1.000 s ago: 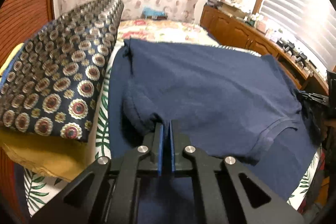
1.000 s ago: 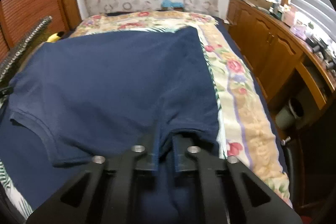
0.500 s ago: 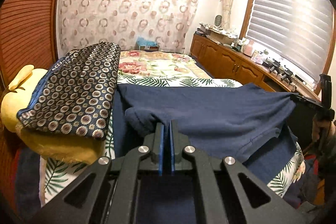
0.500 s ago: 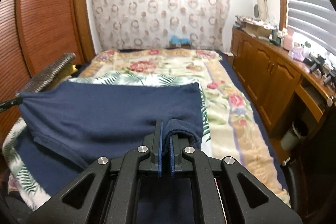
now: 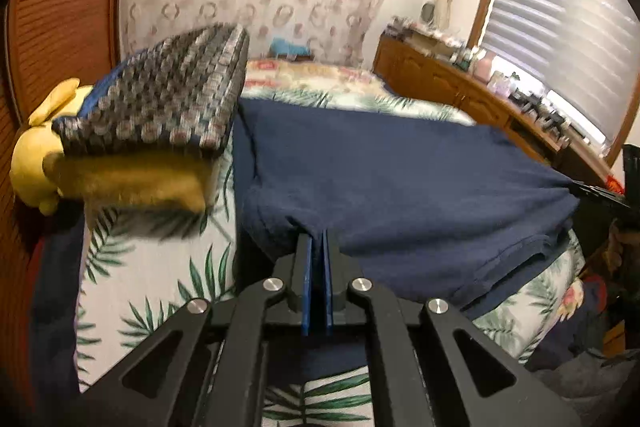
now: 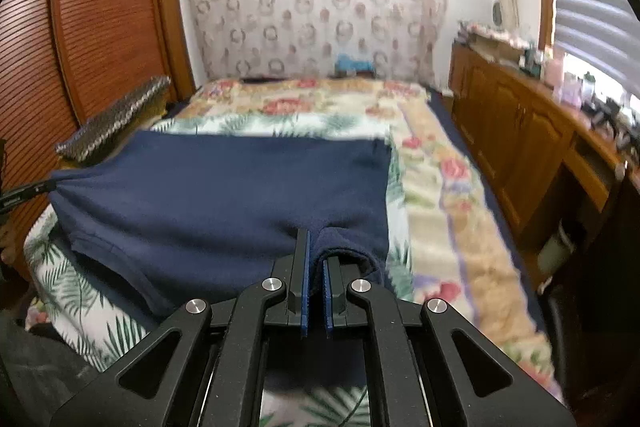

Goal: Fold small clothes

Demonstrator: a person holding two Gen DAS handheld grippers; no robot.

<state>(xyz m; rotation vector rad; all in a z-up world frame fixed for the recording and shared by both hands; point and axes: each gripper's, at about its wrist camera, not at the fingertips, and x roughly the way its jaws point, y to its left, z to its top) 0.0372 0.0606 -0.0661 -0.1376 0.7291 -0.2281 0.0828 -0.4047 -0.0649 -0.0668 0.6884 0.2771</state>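
Note:
A navy blue shirt [image 5: 400,187] hangs stretched between both grippers above the near end of the bed, its far part resting on the bedspread. My left gripper [image 5: 316,239] is shut on the shirt's near left corner. In the right wrist view the same shirt [image 6: 224,195] spreads leftward, and my right gripper [image 6: 316,247] is shut on a bunched fold at its right corner. A ribbed hem droops below the near edge on each side. The right gripper's tip [image 5: 596,191] shows at the left wrist view's far right, holding the cloth.
A leaf and flower bedspread [image 6: 440,187] covers the bed. A patterned cushion [image 5: 160,99] lies on a yellow plush toy [image 5: 36,163] at the left. A wooden cabinet [image 6: 520,131] with clutter runs along the right. A slatted wardrobe [image 6: 92,27] stands at the left.
Both grippers have drawn back toward the near end of the bed and risen a little, pulling the shirt taut. More bedspread shows beyond the shirt's far edge.

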